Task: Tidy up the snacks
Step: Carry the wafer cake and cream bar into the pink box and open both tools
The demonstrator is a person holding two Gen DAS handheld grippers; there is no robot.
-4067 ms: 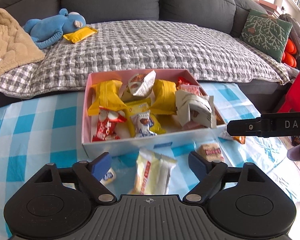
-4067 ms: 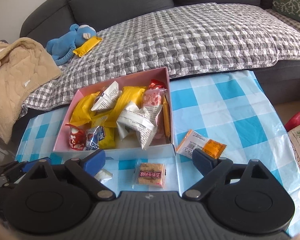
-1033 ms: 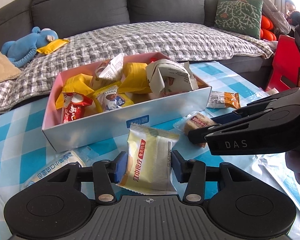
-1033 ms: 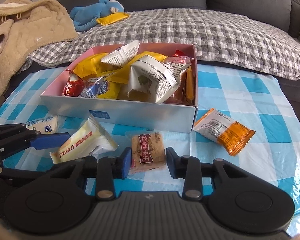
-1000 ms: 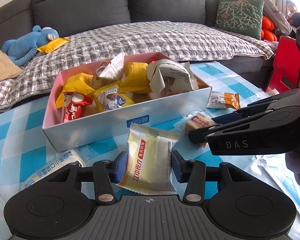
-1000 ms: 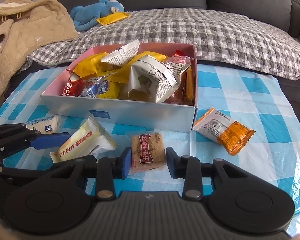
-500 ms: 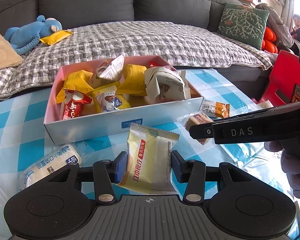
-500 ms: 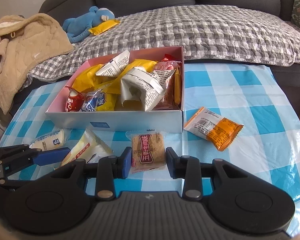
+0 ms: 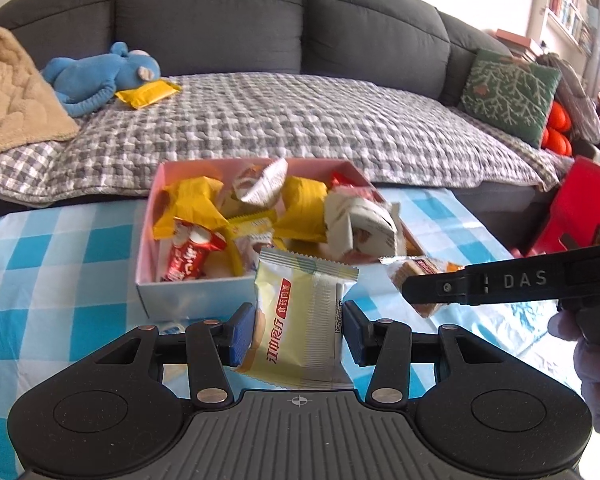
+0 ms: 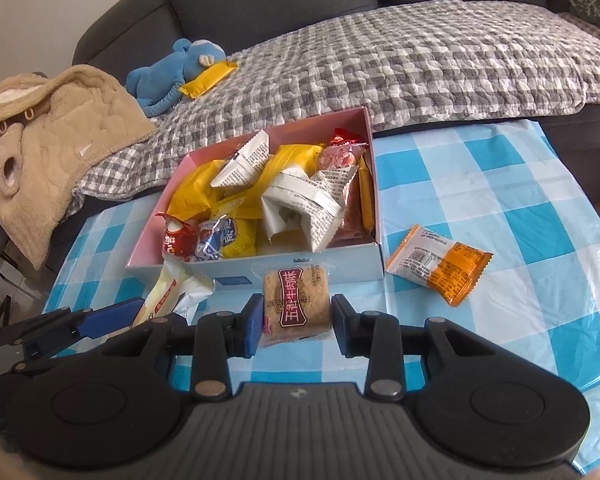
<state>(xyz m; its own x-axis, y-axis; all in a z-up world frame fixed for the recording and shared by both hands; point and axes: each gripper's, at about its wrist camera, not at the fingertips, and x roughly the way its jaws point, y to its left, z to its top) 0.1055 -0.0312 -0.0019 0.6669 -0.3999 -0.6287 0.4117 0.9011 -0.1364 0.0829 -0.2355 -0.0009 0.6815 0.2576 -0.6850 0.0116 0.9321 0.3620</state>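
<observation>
My left gripper is shut on a pale yellow snack packet and holds it above the table, in front of the pink-lined snack box. My right gripper is shut on a square brown biscuit packet, lifted just before the box's front wall. The box holds several yellow, white and red packets. An orange and white packet lies on the blue check cloth right of the box. The right gripper's arm crosses the left wrist view.
A grey sofa with a check blanket stands behind the table. A blue plush toy and a yellow packet lie on it, with a beige jacket at left. A red item stands at right.
Both grippers have risen with their packets off the table and now hold them higher, nearer the box. A white packet at the left has dropped out of the left wrist view.
</observation>
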